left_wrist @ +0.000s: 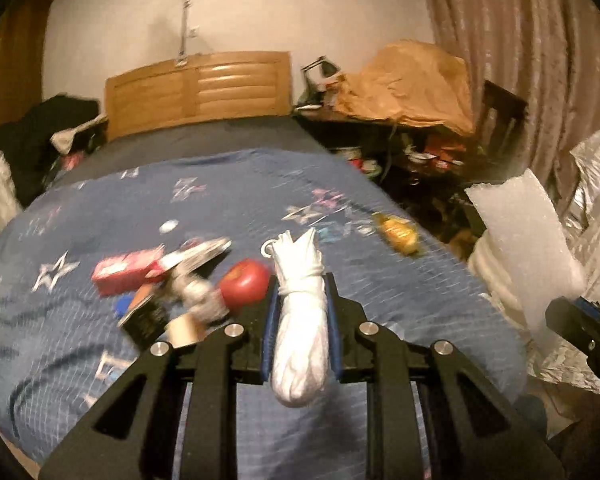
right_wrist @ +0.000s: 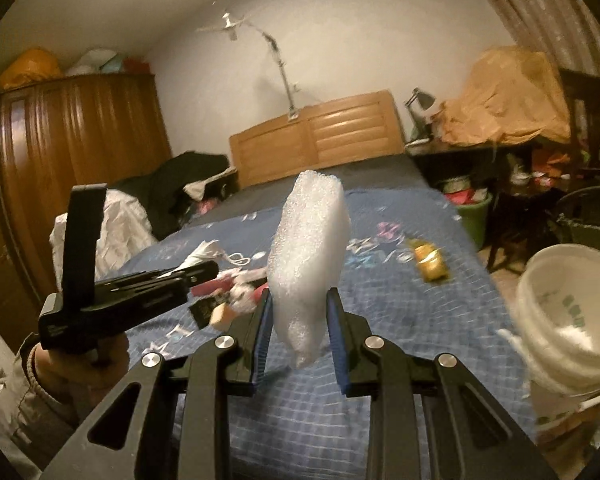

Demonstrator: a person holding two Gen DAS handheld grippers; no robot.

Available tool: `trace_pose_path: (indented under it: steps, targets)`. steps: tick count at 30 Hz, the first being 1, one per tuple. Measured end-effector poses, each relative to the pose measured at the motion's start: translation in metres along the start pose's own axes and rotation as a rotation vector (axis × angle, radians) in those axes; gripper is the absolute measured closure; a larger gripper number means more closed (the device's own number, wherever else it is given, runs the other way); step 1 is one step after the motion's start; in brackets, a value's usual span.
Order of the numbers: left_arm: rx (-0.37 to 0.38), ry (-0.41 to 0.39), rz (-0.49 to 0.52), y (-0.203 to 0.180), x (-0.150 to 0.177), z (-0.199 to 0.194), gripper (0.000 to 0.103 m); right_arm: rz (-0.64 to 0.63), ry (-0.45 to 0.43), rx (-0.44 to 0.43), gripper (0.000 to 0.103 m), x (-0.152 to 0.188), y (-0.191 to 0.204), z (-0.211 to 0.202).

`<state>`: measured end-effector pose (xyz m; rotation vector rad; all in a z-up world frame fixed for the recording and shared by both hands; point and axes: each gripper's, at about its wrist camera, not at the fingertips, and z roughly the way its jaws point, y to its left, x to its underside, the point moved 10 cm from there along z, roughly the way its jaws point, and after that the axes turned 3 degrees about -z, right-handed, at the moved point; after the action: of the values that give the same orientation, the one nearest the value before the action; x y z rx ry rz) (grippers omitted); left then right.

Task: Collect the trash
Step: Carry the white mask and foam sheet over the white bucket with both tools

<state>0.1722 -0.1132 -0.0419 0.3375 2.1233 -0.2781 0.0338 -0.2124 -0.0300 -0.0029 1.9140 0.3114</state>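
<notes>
Blue quilt (left_wrist: 228,200), left tongs (left_wrist: 302,312) clamping white bundle (left_wrist: 300,320) lengthwise, perhaps rope, right tongs (right_wrist: 298,320) gripping upright bubble wrap (right_wrist: 308,256).

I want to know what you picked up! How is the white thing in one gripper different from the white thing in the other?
The left gripper clamps a white coiled rope bundle, tightly wound with cords showing. The right gripper clamps a white bubble wrap sheet, bumpy and see-through, standing taller above its fingers. Both are white, soft, and held above the blue star-patterned quilt.
</notes>
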Motion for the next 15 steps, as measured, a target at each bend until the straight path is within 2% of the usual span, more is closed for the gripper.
trace_pose_path:
  steps: [2,8,15]
  targets:
    - [0.023,-0.012,0.031,-0.025,-0.012,0.005,0.084,0.002,-0.020,0.027,0.075,-0.008,-0.014,-0.015]
    - [0.095,-0.047,0.140,-0.113,-0.043,0.025,0.084,0.021,-0.087,0.177,0.075,-0.038,-0.090,-0.074]
    - [0.184,-0.054,0.251,-0.212,-0.062,0.056,0.084,0.063,-0.081,0.347,0.075,-0.052,-0.191,-0.120]
